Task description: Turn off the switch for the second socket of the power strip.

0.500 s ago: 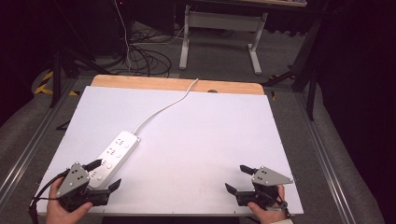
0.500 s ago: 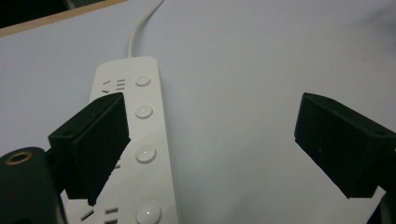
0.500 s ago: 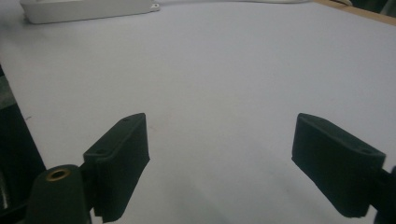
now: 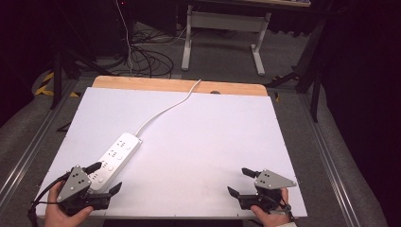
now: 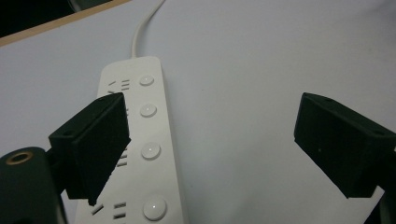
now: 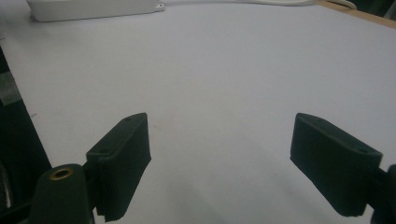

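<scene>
Since the earlier frame nothing has visibly shifted: the left gripper (image 4: 101, 178) and right gripper (image 4: 239, 182), jaws apart and empty, hover at lower frame, beside the white multi-socket plastic power strip (image 4: 116, 156) lying lower-left on the white tabletop (image 4: 203, 137), indicating no grasp begun.

White-topped table (image 4: 213, 142) with a white power strip (image 4: 116, 156)

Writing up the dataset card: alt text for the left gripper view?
Open left gripper hovers over a white power strip lying on a white table, one of its black fingers overlapping the strip's sockets. The strip's cord runs toward the table's far edge.
</scene>
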